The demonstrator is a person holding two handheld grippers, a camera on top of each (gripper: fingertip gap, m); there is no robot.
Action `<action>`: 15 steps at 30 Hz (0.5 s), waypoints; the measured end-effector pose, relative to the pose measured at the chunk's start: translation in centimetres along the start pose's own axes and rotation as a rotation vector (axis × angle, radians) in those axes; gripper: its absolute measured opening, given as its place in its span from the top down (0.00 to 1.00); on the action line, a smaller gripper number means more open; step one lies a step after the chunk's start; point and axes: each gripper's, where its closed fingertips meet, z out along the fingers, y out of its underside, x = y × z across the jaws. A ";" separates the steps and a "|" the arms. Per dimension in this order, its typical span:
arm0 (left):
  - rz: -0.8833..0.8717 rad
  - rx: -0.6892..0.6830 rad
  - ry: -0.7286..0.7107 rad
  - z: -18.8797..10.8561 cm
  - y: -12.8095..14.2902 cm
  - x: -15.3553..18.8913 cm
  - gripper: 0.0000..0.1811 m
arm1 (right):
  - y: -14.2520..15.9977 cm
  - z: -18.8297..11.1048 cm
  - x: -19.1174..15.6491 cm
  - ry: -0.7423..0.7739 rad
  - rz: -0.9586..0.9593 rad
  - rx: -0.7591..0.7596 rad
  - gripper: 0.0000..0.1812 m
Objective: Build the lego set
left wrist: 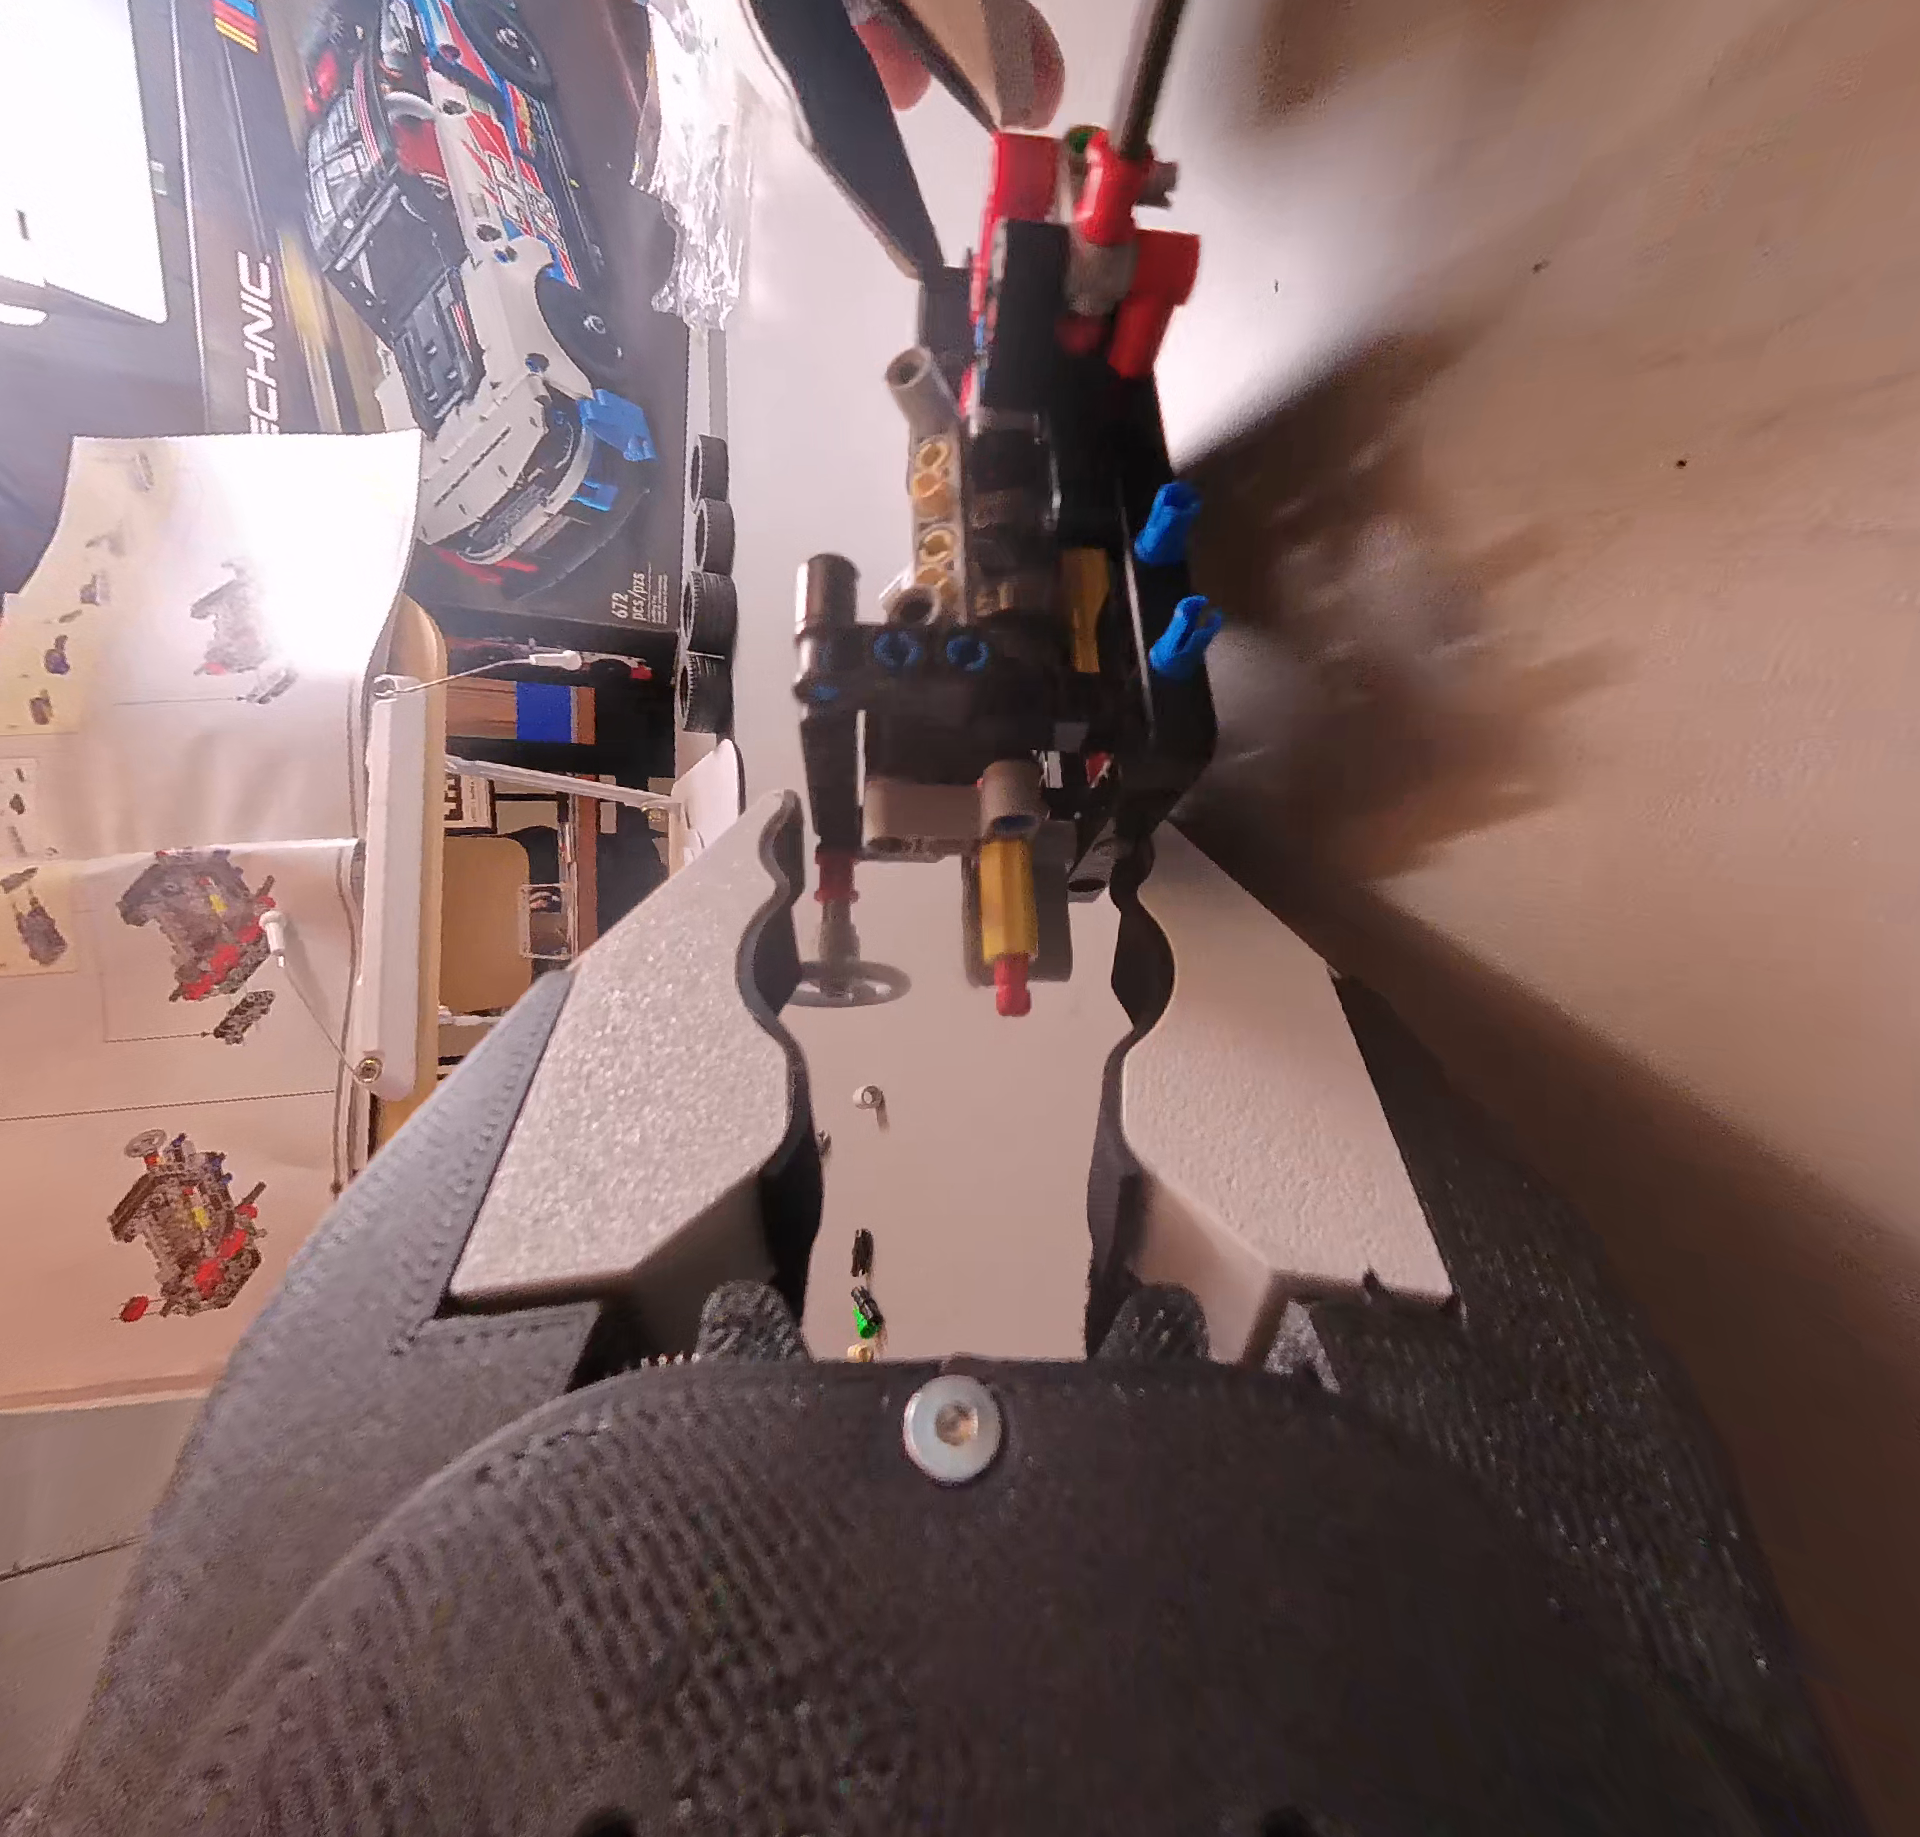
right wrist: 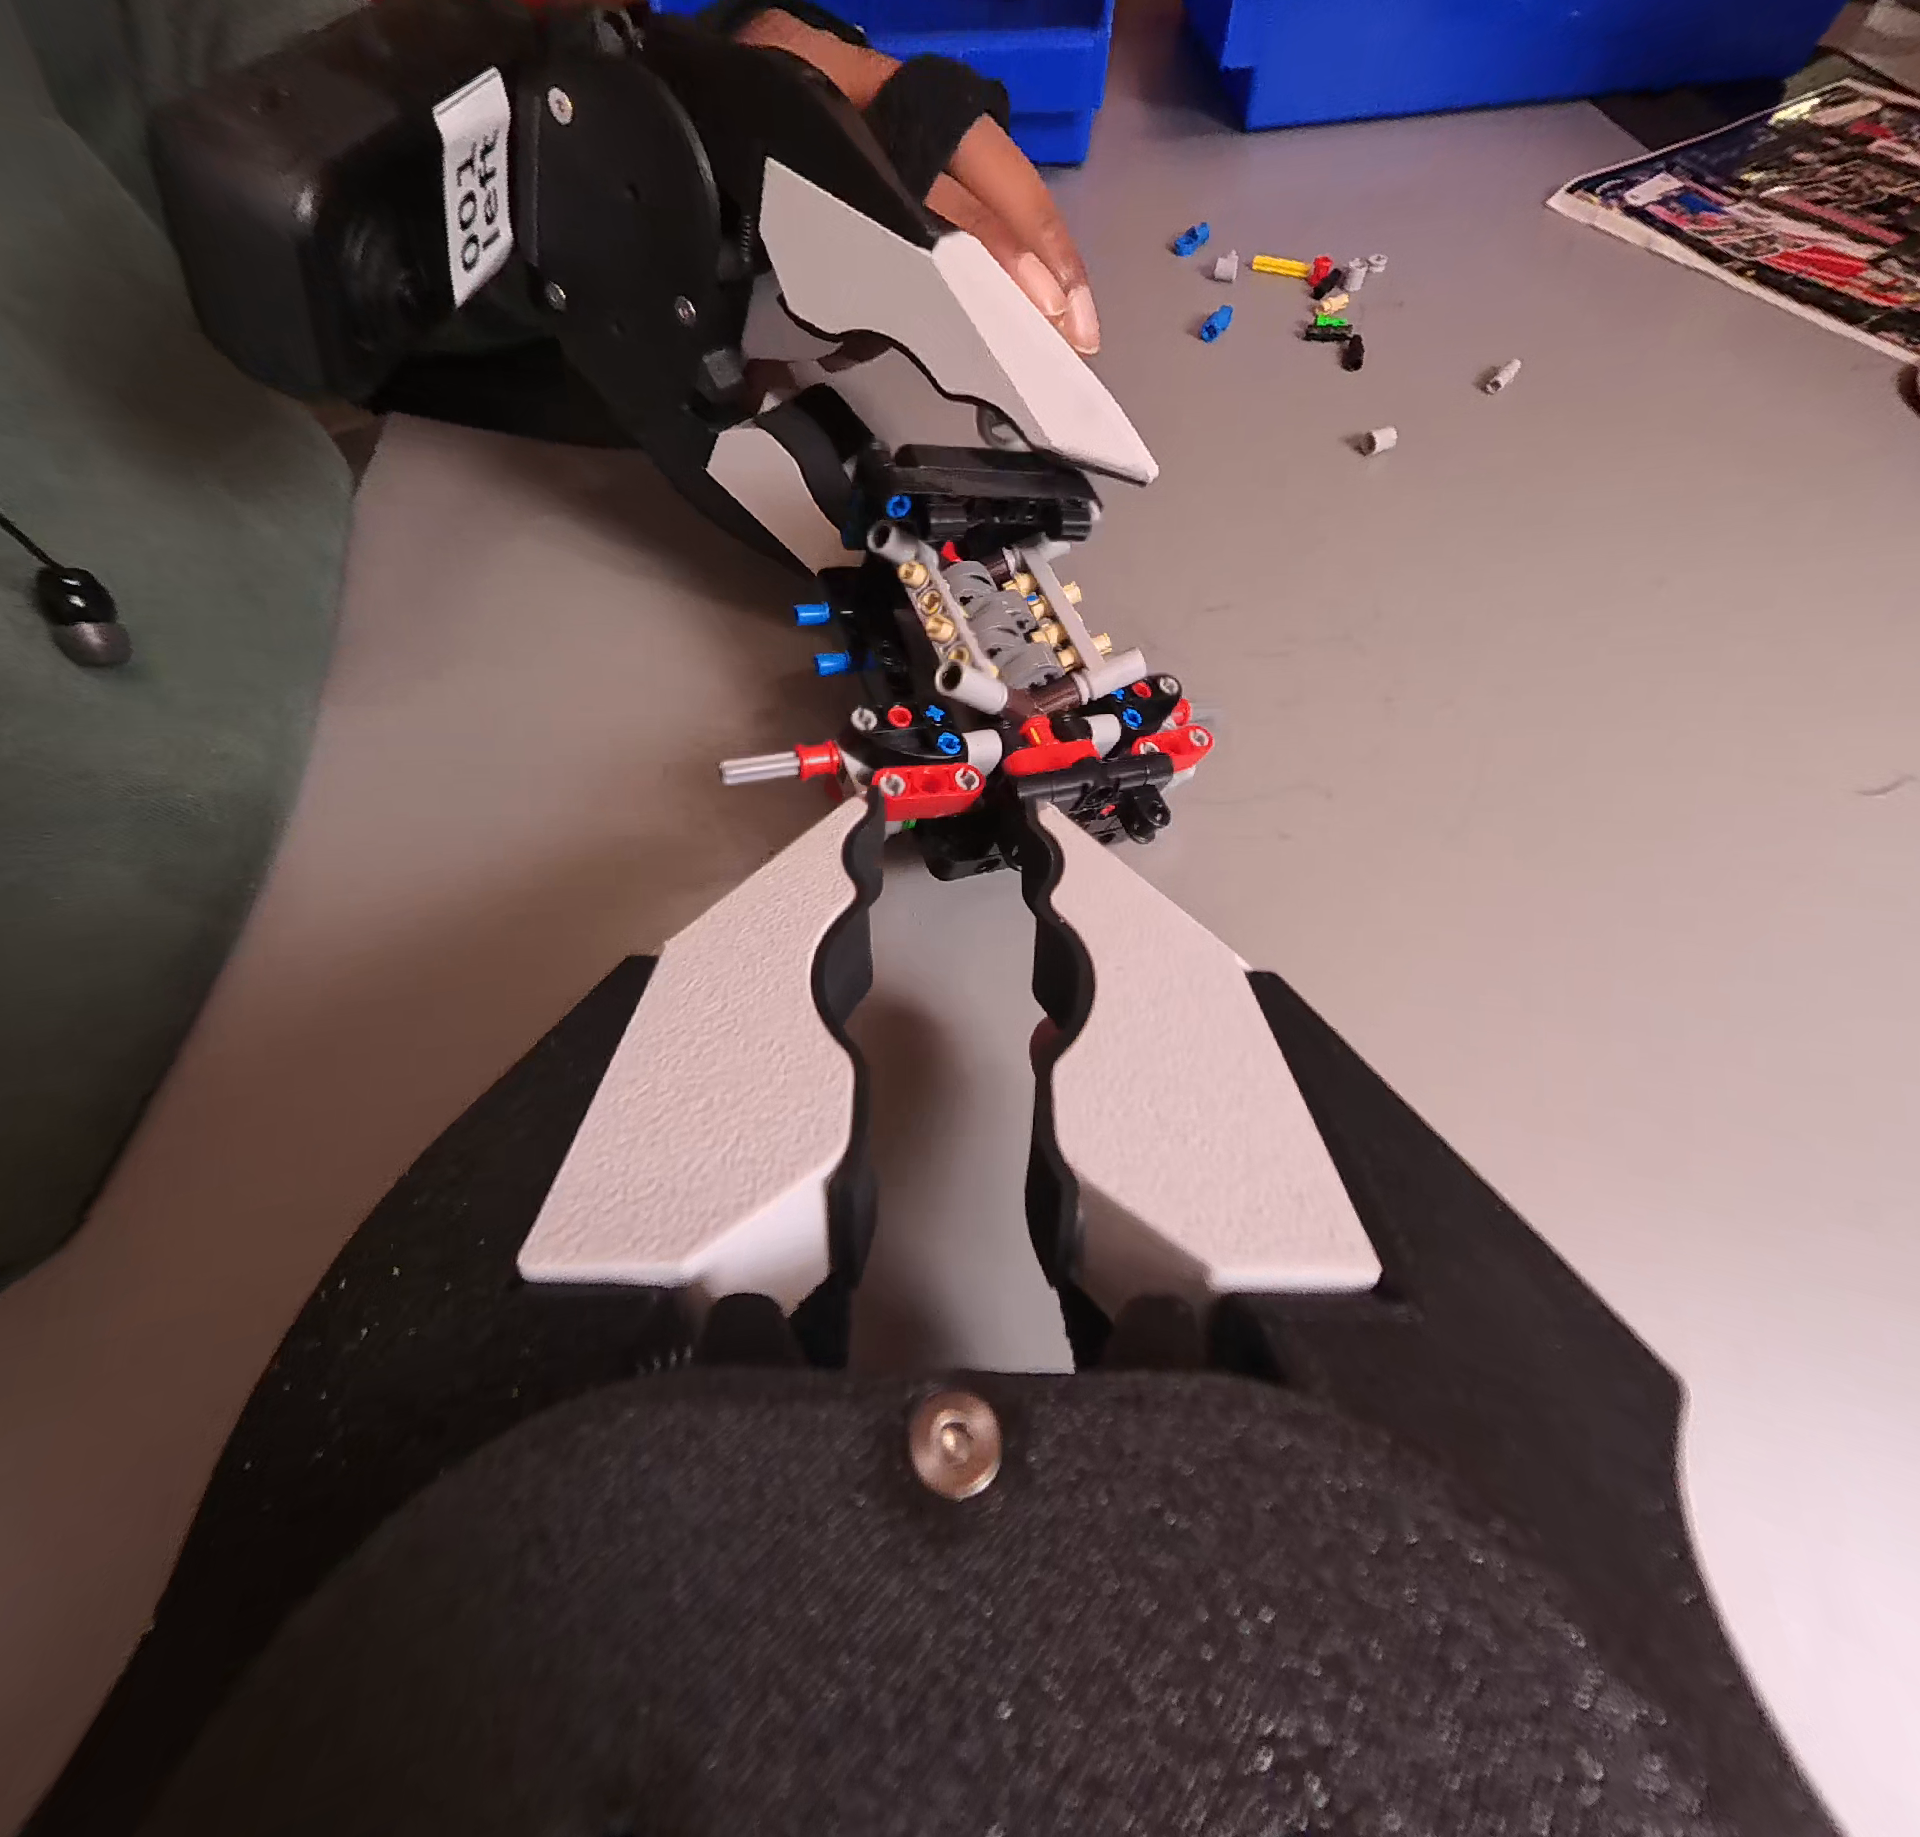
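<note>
A partly built Lego assembly [right wrist: 997,644], black with red, grey, tan and blue pins, hangs just above the grey table [right wrist: 1455,852] between both grippers. My right gripper [right wrist: 951,821] is shut on its near black end. My left gripper [right wrist: 977,499] clamps its far end, with a hand [right wrist: 1029,229] on it. In the left wrist view, turned sideways, the left gripper [left wrist: 956,842] is shut on the assembly [left wrist: 1018,592]. A finger [left wrist: 831,104] of the right gripper shows at the assembly's far end.
Several loose small pieces [right wrist: 1309,291] lie on the table beyond the assembly. Two blue bins [right wrist: 883,21] [right wrist: 1507,11] stand at the back and a booklet [right wrist: 1766,208] lies at right. The set's box [left wrist: 416,281], black tyres [left wrist: 712,582] and open instruction pages [left wrist: 208,748] show at left.
</note>
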 end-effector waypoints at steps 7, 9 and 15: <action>-0.261 0.053 0.164 -0.8 0.1 0.5 0.61 | 0.9 0.5 0.4 0.049 -0.031 -0.053 0.91; -0.383 0.098 0.268 -1.3 0.0 1.0 0.56 | 1.1 0.8 0.2 0.045 -0.032 -0.065 0.91; -0.706 0.233 0.560 -2.5 -1.6 2.7 0.53 | 1.3 1.2 -0.1 0.041 -0.025 -0.082 0.88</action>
